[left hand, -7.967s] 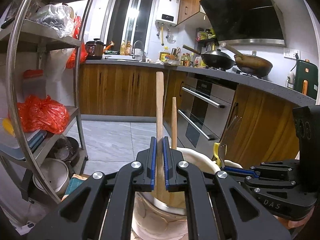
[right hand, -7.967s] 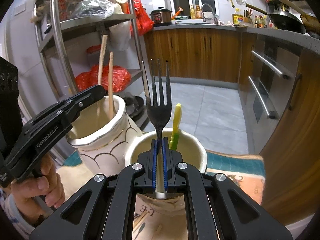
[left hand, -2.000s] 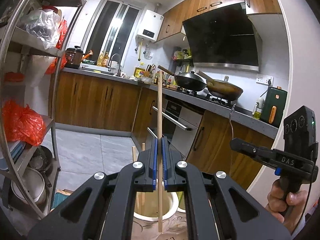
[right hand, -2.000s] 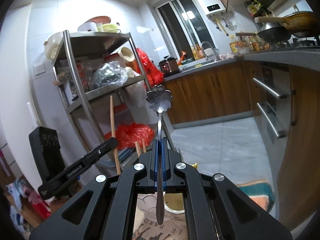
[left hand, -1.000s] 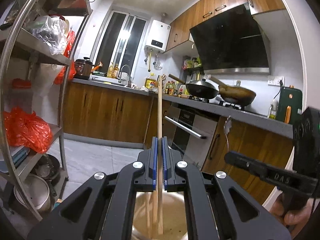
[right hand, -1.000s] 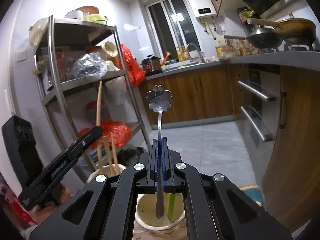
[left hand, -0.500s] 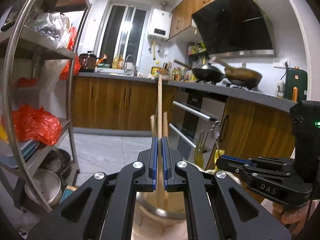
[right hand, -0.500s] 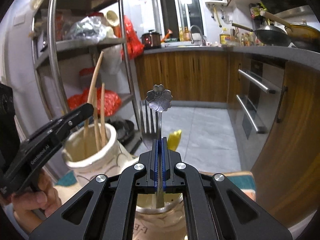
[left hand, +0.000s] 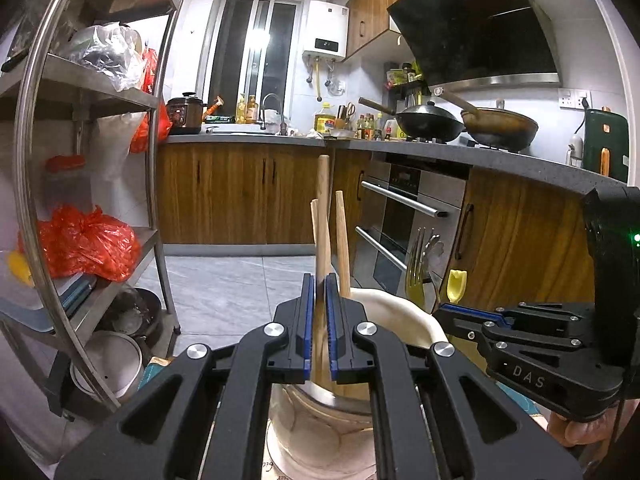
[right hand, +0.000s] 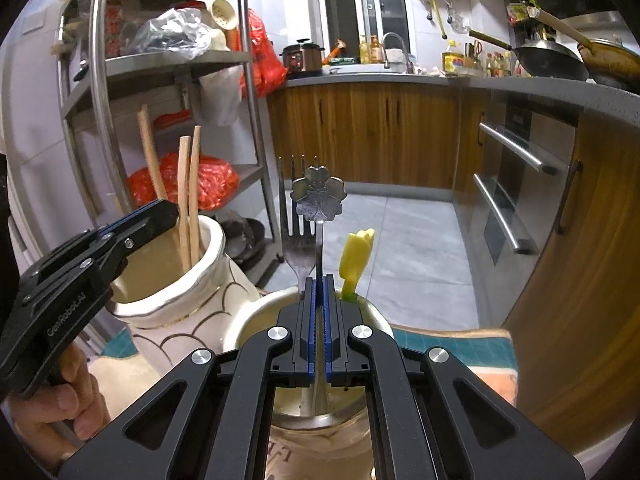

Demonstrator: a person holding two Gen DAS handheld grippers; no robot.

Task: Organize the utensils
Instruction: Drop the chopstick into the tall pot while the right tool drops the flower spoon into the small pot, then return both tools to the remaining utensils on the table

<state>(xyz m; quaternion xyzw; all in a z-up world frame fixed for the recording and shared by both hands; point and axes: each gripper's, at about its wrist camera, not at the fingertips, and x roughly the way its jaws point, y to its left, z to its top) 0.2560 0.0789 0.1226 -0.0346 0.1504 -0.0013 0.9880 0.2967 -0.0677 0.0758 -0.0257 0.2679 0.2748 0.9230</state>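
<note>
My left gripper [left hand: 319, 286] is shut on a wooden chopstick [left hand: 322, 208] that stands in a white vase [left hand: 396, 310] with two other chopsticks [left hand: 341, 236]. My right gripper [right hand: 319, 288] is shut on a metal spoon with a flower-shaped handle end [right hand: 318, 196], lowered into a cream jar [right hand: 256, 316]. That jar also holds a metal fork [right hand: 298, 216] and a yellow-topped utensil [right hand: 356, 252]. The vase [right hand: 180, 300] with its chopsticks [right hand: 188, 200] and the left gripper [right hand: 132, 228] show at the left of the right wrist view. The right gripper [left hand: 472, 314] shows in the left wrist view.
A steel shelf rack [left hand: 92, 128] with red bags and pots stands at the left. Wooden cabinets and an oven [left hand: 400, 216] line the back and right. The jars stand on a printed mat [right hand: 452, 344].
Both grippers have come down. The chopstick has sunk deeper into the vase and the spoon deeper into the jar beside the fork.
</note>
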